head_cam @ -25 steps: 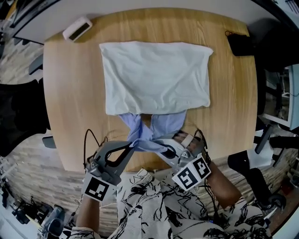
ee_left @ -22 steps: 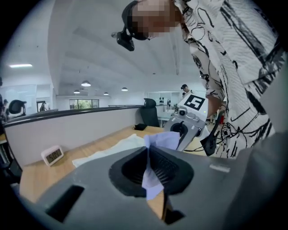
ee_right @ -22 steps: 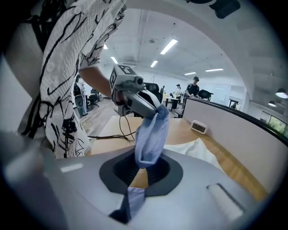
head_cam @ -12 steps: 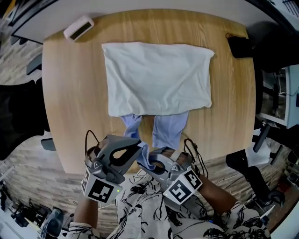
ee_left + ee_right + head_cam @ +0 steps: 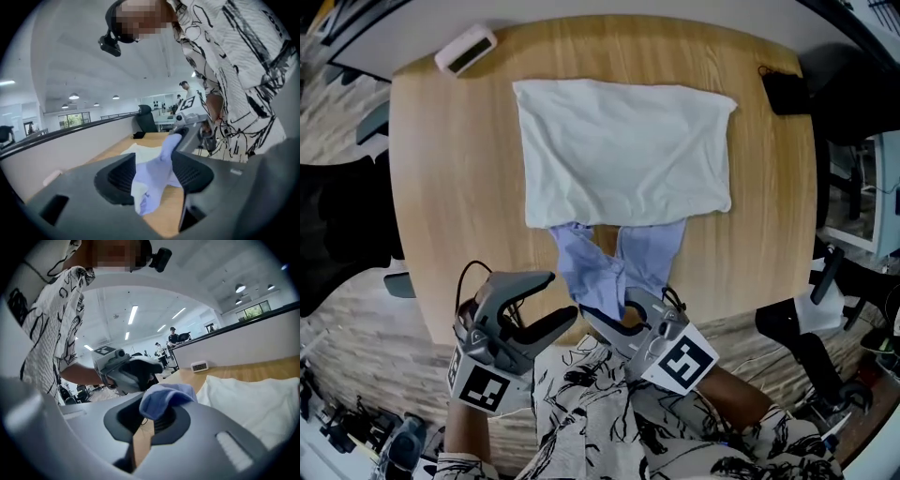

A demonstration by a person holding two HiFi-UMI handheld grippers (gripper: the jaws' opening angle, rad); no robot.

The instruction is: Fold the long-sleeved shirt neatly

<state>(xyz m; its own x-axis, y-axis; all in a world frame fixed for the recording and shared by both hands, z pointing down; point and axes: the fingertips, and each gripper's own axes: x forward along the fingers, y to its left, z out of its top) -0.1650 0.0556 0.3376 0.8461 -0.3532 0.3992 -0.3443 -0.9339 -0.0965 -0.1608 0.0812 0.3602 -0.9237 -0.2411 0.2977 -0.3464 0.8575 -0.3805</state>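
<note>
Head view | shirt point(image 5: 623, 150) lay flat on worktop point(image 5: 450, 187), 2 blue sleeves point(image 5: 581, 267) trailing off its near edge | right gripper point(image 5: 602, 314) clamped 1 sleeve | left gripper point(image 5: 563, 296) jaws just opened partway, sleeve loose between them

No legible text is found. The digits on the digital clock point(image 5: 199, 366) are too blurred to be read; only patterned squares are borne by the marker cubes point(image 5: 680, 361).

Left gripper point(image 5: 549, 302) points forward, its jaws apart and just been opening, the blue sleeve point(image 5: 584, 274) loose in their gap. Right gripper point(image 5: 615, 315) sits close beside it, jaws clamped on that sleeve
</note>
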